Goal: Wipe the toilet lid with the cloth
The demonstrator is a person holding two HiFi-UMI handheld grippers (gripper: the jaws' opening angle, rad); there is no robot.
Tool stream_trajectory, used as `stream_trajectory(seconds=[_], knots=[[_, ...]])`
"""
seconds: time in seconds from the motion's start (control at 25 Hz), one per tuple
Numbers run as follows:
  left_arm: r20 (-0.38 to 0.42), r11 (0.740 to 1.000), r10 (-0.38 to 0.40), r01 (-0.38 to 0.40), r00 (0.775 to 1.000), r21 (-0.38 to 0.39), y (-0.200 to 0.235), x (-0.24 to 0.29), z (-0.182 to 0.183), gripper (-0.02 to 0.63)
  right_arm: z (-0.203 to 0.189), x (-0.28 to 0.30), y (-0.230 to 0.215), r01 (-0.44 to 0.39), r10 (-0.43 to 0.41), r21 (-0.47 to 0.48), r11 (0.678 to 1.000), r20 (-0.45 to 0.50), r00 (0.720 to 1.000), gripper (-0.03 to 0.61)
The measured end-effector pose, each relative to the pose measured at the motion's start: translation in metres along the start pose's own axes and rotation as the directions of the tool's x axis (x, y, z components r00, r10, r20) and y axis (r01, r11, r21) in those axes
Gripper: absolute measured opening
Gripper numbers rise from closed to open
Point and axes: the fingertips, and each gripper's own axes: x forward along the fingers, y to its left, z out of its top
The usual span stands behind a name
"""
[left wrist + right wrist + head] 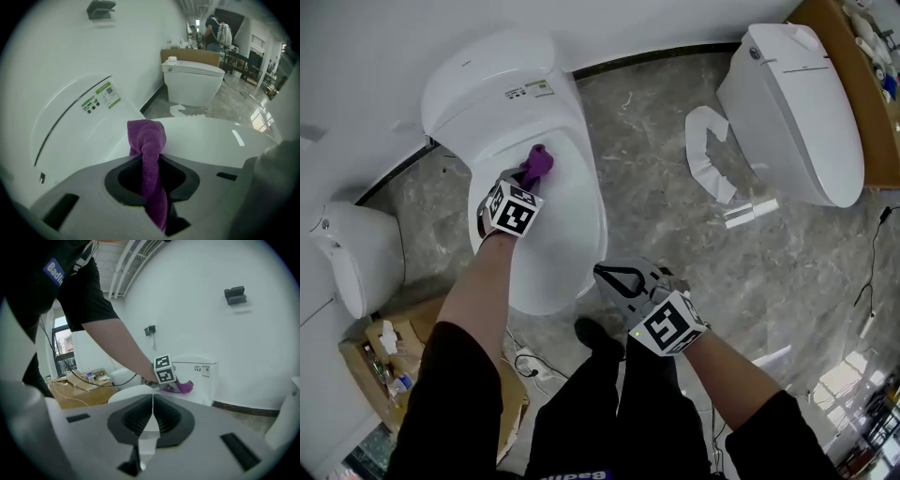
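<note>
Toilet lid: lying closed; no streaks showing, so wiped area is proving unjudgeable.
Left gripper: jaws clamping the cloth, holding it at the lid's rear part.
Right gripper: jaws resting closed, gripping nothing, hanging off the lid's front edge.
Cloth: purple, bunching between the left jaws; contact with lid uncertain.
Progress: wiping seemingly beginning; most of lid likely remaining.

Brightly and evenly lit, with faint, soft shadows. Streaked with window glare on the glossy toilet lid and marble floor. Strongly bent and black-rimmed at the edges in both gripper views; blurred up close.
</note>
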Motion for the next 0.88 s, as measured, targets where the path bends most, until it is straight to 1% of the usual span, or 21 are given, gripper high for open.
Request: stream_trajectory(seconds=[0.12,0.24,0.36,0.44,0.52,0.64,0.72,0.88], knots=[[0.005,0.998,-0.041,0.040,0.999,0.044,-0.038,0.014,0.039,0.066,-0.005,-0.025,-0.009,0.004,-0.004,0.017,1.000,0.009,1.000,0.031],[0.009,0.992,-0.076,0.075,0.997,0.097,-0.075,0.025,0.071,0.066,-0.016,-0.050,-0.018,0.008,-0.008,0.025,1.000,-0.006,1.000,0.031],[0.014,0.989,-0.091,0.088,0.996,0.120,-0.100,0.030,0.089,0.066,-0.026,-0.066,-0.018,0.003,-0.003,0.018,1.000,-0.023,1.000,0.031],[0.021,0.989,-0.091,0.088,0.996,0.120,-0.108,0.029,0.092,0.066,-0.029,-0.070,-0.015,0.000,0.000,0.014,1.000,-0.031,1.000,0.031],[0.025,0.989,-0.090,0.086,0.996,0.119,-0.107,0.023,0.086,0.066,-0.028,-0.069,-0.009,-0.007,0.008,0.010,1.000,-0.035,0.999,0.031],[0.019,0.992,-0.073,0.071,0.997,0.102,-0.091,0.008,0.061,0.066,-0.020,-0.057,0.012,-0.037,0.037,-0.008,0.999,-0.034,0.999,0.031],[0.006,0.996,-0.051,0.051,0.999,0.076,-0.072,-0.005,0.033,0.066,-0.012,-0.046,0.030,-0.058,0.057,-0.016,0.998,-0.031,0.998,0.031],[-0.039,1.000,0.000,0.000,0.999,0.013,-0.029,-0.036,-0.039,0.066,0.004,-0.019,0.068,-0.080,0.080,-0.017,0.997,-0.020,0.997,0.031]])
